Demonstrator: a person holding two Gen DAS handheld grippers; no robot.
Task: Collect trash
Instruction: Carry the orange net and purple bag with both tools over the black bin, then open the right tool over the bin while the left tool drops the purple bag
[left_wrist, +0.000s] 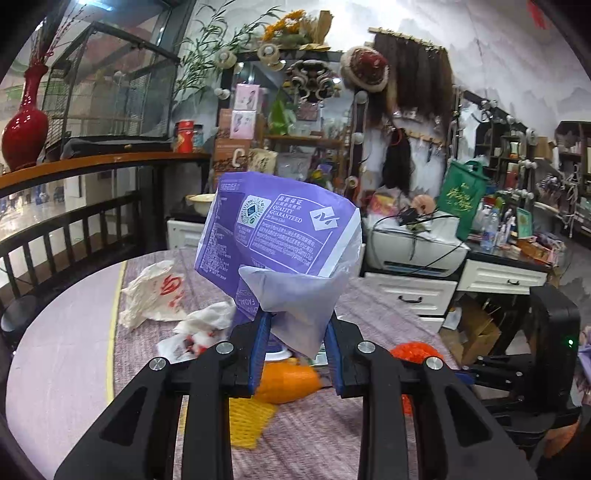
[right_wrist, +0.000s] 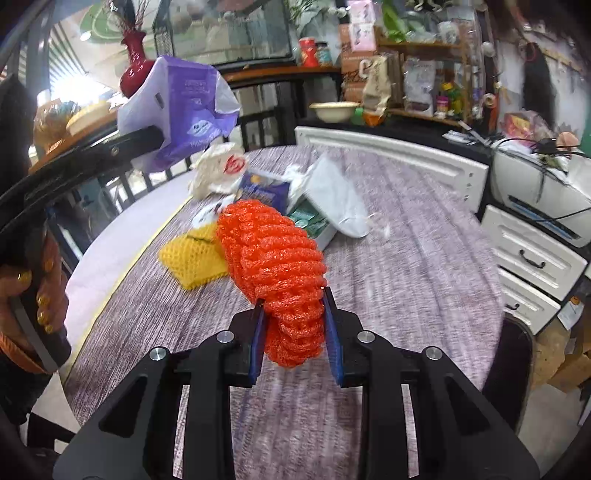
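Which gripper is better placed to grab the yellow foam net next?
Neither is free: the left gripper holds the purple plastic bag, the right gripper the orange foam net. The yellow foam net lies left.

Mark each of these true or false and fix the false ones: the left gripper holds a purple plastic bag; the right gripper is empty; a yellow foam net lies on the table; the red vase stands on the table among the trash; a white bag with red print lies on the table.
1. The left gripper holds a purple plastic bag. True.
2. The right gripper is empty. False: it is shut on an orange foam net.
3. A yellow foam net lies on the table. True.
4. The red vase stands on the table. False: it stands on the wooden ledge behind.
5. A white bag with red print lies on the table. True.
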